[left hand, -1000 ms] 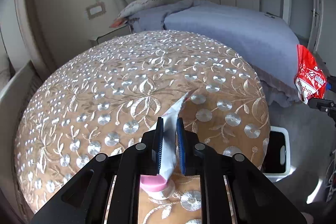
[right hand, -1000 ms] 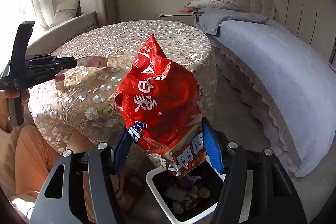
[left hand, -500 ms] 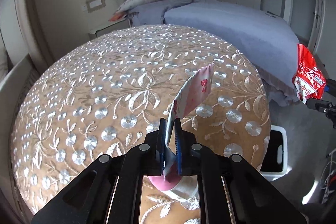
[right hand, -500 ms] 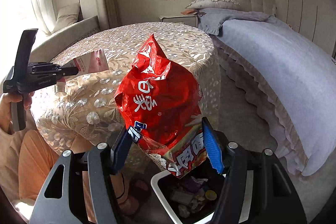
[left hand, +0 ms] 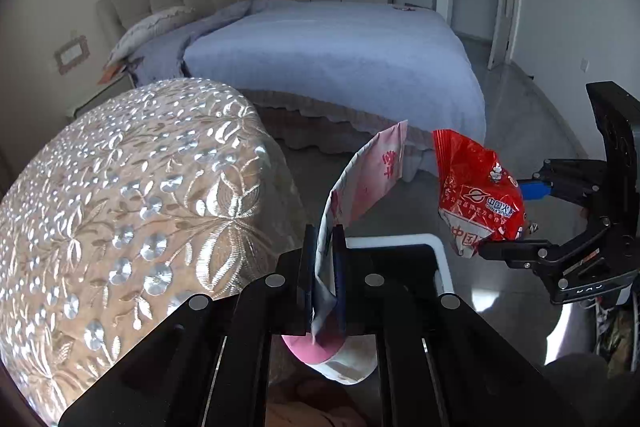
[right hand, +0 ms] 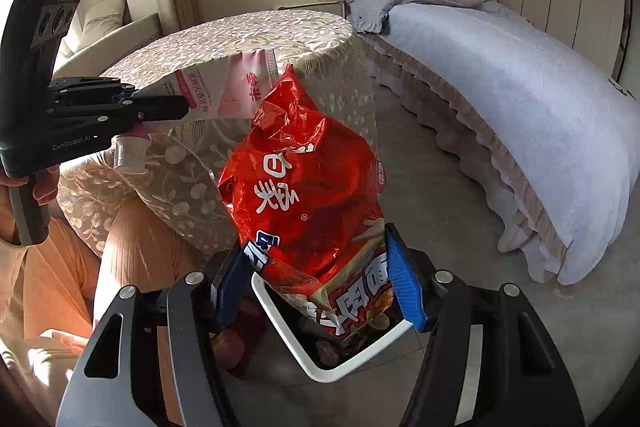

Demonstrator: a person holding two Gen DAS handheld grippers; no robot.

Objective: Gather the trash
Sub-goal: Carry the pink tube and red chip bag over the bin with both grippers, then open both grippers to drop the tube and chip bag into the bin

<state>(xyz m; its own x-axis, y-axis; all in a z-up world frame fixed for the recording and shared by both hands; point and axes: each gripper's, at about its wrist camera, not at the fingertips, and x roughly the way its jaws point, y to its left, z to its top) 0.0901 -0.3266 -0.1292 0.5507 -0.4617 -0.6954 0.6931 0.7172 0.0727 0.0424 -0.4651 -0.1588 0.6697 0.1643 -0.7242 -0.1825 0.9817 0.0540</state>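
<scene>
My left gripper (left hand: 323, 267) is shut on a flattened pink and white tube (left hand: 368, 175) with a pink cap, held in the air past the table edge, above the white-rimmed trash bin (left hand: 436, 247). The left gripper (right hand: 176, 109) and the tube (right hand: 228, 87) also show in the right wrist view. My right gripper (right hand: 316, 279) is shut on a crumpled red snack bag (right hand: 308, 187), held over the bin (right hand: 280, 323), which holds other rubbish. The bag (left hand: 480, 191) and the right gripper (left hand: 508, 219) show at the right of the left wrist view.
A round table with a gold embroidered cloth (left hand: 120, 211) stands left of the bin. A bed with a blue-grey cover (right hand: 500, 79) lies beyond. The person's legs in orange trousers (right hand: 128, 247) are beside the table. Grey floor surrounds the bin.
My left gripper has lifted the tube off the table and swung it right, out over the bin. My right gripper has stayed over the bin with the red bag.
</scene>
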